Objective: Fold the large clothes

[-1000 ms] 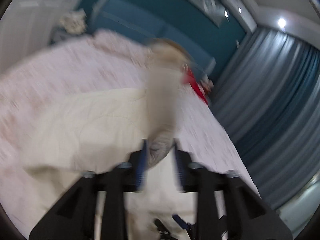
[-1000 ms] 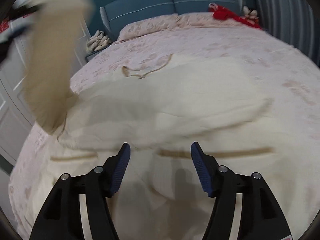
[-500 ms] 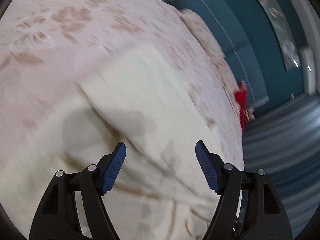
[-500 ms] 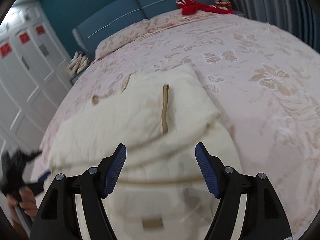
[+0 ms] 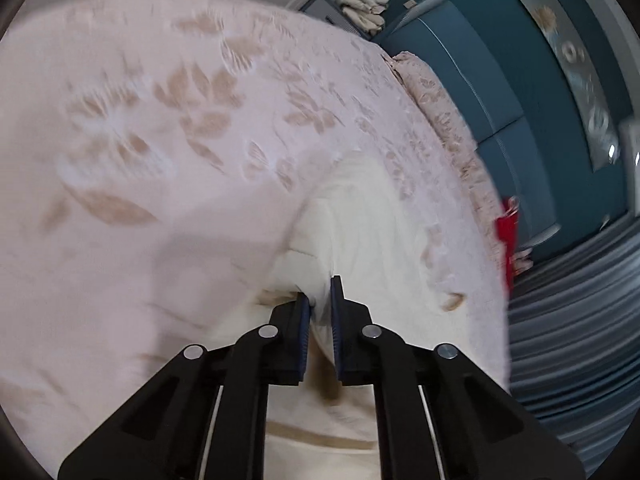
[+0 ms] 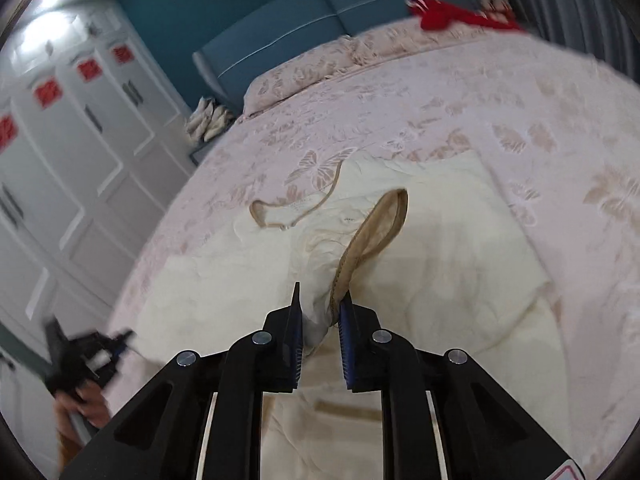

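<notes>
No legible text anywhere. Red square decals on white wardrobe doors, approx 9–10 o'clock in right wrist view, too blurred to read. Tiny label inside cream garment collar, approx 12 o'clock of centre: unreadable.

Light: even, soft indoor | Glare: ceiling spots | Blur: motion smear on bedspread, wardrobe | Distortion: heavy fisheye, dark vignetted corners
</notes>
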